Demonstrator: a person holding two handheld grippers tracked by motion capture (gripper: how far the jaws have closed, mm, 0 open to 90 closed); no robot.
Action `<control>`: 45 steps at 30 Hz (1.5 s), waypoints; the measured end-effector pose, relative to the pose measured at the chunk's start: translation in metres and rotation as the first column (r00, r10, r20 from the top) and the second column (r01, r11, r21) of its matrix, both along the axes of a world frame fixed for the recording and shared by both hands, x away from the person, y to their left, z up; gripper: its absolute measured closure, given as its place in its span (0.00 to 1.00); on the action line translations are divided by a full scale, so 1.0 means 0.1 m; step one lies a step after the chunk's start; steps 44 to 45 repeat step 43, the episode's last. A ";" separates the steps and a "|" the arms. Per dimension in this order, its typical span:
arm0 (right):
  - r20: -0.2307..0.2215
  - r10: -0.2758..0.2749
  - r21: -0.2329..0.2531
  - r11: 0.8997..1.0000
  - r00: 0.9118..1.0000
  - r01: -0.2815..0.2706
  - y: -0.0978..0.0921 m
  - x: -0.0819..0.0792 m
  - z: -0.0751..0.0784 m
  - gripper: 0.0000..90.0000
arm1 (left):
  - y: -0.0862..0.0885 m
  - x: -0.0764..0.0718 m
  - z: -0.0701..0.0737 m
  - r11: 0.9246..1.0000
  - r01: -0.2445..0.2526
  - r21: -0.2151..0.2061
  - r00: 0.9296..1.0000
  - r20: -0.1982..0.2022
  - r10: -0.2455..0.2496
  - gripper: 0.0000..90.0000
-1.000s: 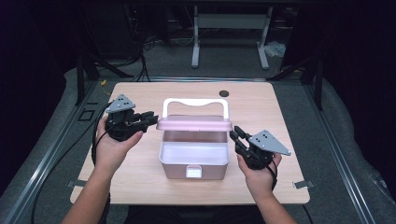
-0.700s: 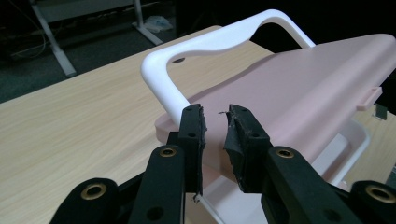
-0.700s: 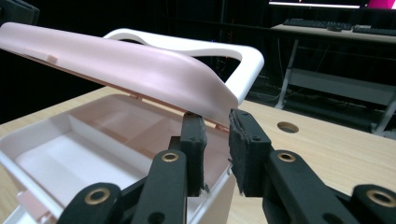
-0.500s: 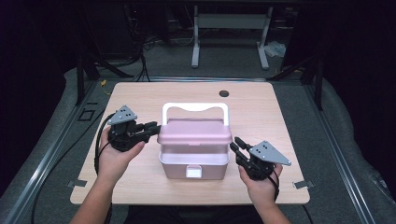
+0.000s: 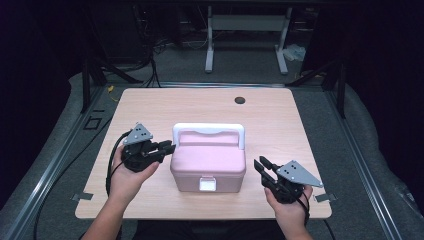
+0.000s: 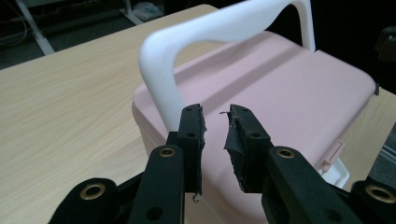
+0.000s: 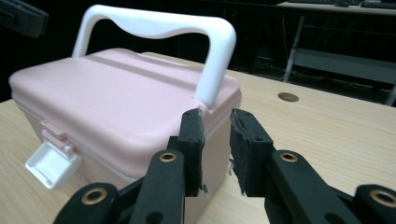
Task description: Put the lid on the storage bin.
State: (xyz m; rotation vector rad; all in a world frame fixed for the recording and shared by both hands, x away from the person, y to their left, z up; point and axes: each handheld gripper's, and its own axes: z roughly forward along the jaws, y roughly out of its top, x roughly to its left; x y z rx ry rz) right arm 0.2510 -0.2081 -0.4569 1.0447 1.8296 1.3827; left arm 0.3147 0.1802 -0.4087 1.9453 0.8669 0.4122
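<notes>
Pink plastic, white handle: the lidded storage box (image 5: 208, 162) sits shut on the pale wood worktop (image 5: 150, 107), toward its near edge and midway across. Left of the box, the left gripper (image 5: 165, 148) has its fingers (image 6: 192, 135) slightly apart, empty, tips almost at the box's left wall below the handle's foot. Right of the box, the right gripper (image 5: 262, 166) waits just off the side wall, fingers (image 7: 243, 140) likewise parted with nothing between them. The white latch (image 5: 207, 184) on the box's near face hangs at the lid's edge; whether it's snapped home, I cannot tell. The lid looks down, so the job now reads as securing it. Best play, I'd say: steady the box from the left, bring the right round to that latch and press squarely, since a skewed push could slide the box. Beyond the box, a dark cable hole (image 5: 240, 100) marks the worktop's far side; farther back, grey carpet, cables and a white frame (image 5: 245, 30) in a dark room.
</notes>
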 end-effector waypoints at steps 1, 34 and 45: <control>-0.005 -0.005 0.006 1.000 1.000 0.005 -0.02 0.00 -0.02 0.82 | 0.01 -0.01 -0.03 1.000 -0.004 -0.001 1.000 -0.006 0.004 0.83; -0.181 -0.150 -0.027 0.989 0.972 0.148 -0.42 0.44 -0.39 0.60 | 0.59 0.07 -0.67 0.988 -0.154 0.008 0.988 0.001 0.154 0.53; -0.221 -0.118 -0.025 0.993 0.968 0.116 -0.37 0.47 -0.51 0.55 | 0.55 0.09 -0.83 0.990 -0.137 0.040 0.990 -0.042 0.138 0.51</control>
